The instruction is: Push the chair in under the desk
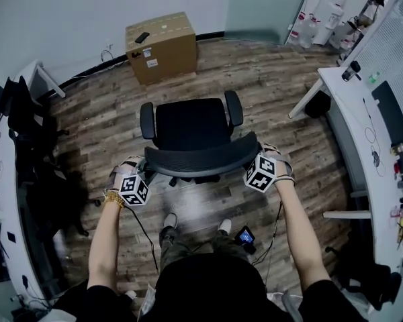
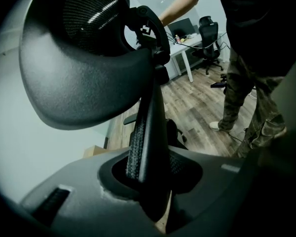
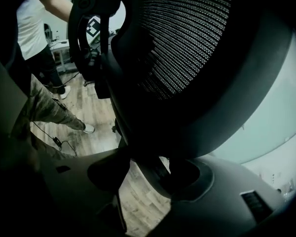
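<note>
A black mesh office chair (image 1: 191,129) stands on the wood floor in the middle of the head view, its seat facing away from me. My left gripper (image 1: 146,174) is shut on the left end of the curved backrest (image 1: 198,159). In the left gripper view the backrest's edge (image 2: 148,132) runs down between the jaws of the left gripper (image 2: 150,179). My right gripper (image 1: 252,161) grips the backrest's right end. From the right gripper (image 3: 153,174), the mesh back (image 3: 187,38) fills the right gripper view, with its frame wedged between the jaws.
A white desk (image 1: 349,119) runs along the right with small items on it. Another white desk (image 1: 1,200) and a dark chair (image 1: 27,123) sit at the left. A cardboard box (image 1: 161,45) stands against the far wall. A cable (image 1: 144,233) trails by my feet.
</note>
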Tool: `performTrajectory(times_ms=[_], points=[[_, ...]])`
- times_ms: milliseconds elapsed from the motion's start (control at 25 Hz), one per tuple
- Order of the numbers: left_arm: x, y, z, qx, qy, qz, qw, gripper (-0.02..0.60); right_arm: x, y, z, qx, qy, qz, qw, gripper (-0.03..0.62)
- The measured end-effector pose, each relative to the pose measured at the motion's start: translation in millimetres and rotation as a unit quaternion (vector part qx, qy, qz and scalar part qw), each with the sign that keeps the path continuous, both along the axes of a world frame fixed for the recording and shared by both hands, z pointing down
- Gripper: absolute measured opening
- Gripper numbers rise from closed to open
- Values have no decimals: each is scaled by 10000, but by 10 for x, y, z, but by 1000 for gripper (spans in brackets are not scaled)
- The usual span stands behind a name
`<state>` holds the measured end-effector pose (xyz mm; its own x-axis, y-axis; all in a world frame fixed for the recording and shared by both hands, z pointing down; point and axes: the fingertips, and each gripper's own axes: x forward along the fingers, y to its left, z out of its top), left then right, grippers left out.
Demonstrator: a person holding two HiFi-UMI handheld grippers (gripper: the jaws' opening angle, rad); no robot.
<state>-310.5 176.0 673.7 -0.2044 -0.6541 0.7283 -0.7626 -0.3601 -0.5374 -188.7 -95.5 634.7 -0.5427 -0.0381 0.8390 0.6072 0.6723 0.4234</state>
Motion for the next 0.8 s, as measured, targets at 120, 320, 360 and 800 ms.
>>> performTrajectory(times_ms=[120, 320, 360, 800], points=[[-91, -79, 25, 30, -14, 183, 9998, 117, 13, -37, 38, 28, 70, 309, 9995, 250], [-262, -272, 44, -33, 17, 523, 9986, 117, 40, -122, 46, 24, 120, 766, 9970, 253], [-305, -301, 43, -49, 23, 580, 9983, 117, 39, -138, 59, 23, 141, 859, 9962, 253], [-539, -460, 71, -86, 41, 1138, 9935, 118, 88, -64, 58, 11, 139, 1548, 9879, 255]])
